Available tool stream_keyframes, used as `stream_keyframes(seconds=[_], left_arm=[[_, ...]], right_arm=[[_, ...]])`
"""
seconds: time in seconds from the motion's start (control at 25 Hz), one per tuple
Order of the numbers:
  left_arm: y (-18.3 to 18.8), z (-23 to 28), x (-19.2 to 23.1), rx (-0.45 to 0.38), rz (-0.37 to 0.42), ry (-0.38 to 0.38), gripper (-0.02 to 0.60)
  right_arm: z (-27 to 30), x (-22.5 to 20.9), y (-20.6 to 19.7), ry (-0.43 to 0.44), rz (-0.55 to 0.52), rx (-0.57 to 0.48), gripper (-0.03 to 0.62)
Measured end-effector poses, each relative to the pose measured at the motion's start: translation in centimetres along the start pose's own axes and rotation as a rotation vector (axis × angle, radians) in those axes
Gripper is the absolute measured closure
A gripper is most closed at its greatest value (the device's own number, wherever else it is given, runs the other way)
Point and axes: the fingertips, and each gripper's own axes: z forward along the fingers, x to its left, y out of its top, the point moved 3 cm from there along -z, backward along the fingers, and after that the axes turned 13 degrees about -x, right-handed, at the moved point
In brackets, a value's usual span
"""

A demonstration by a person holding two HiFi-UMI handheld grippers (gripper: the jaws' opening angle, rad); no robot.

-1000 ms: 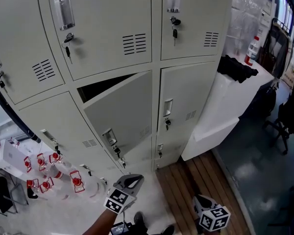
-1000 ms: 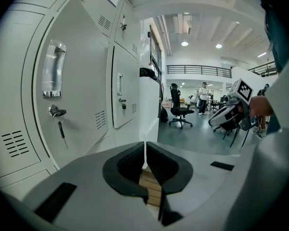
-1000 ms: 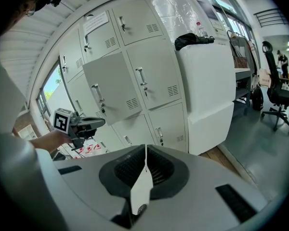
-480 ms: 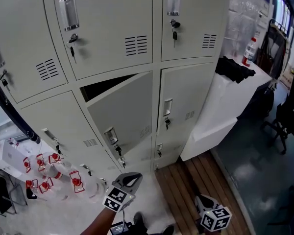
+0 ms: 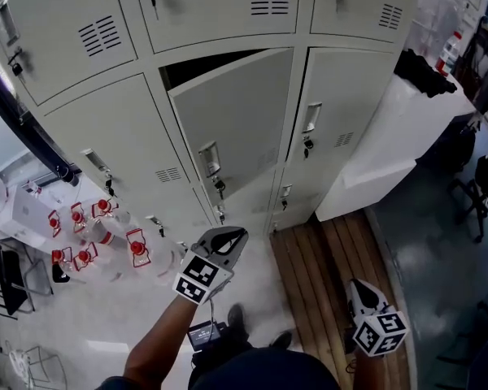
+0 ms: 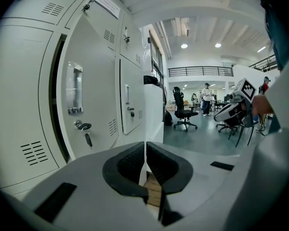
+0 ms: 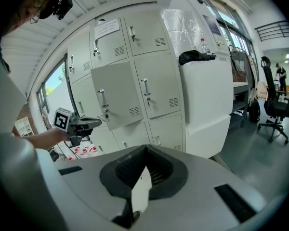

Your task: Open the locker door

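A bank of grey lockers [image 5: 106,128] fills the head view. One middle locker door [image 5: 240,124] stands ajar, its top edge tipped out with a dark gap above it; its handle [image 5: 209,158] has a key hanging below. My left gripper [image 5: 234,237] is shut and holds nothing, a short way in front of and below that door, not touching it. In the left gripper view the ajar door [image 6: 84,88] is at the left. My right gripper [image 5: 359,292] hangs low at the right, shut and empty, far from the lockers. The right gripper view shows the ajar door [image 7: 113,94] and the left gripper [image 7: 86,122].
A white cabinet [image 5: 382,157] with a black bag [image 5: 427,73] on top stands right of the lockers. Wooden floor slats [image 5: 321,258] lie in front. Bottles with red caps [image 5: 89,246] sit at the lower left. An office chair [image 7: 274,107] stands further right.
The head view has tilted down, so the lockers sit higher in the picture. My left gripper has moved a little up towards the ajar door. The door's gap looks the same.
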Motion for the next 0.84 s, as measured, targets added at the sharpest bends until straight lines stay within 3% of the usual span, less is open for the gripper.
stream_keyframes(seconds=[0.84], left_arm=[[-0.5, -5.7, -1.2, -0.006, 0.002, 0.054, 0.554]], right_arm=[[-3.2, 3.0, -0.8, 0.034, -0.03, 0.004, 0.559]])
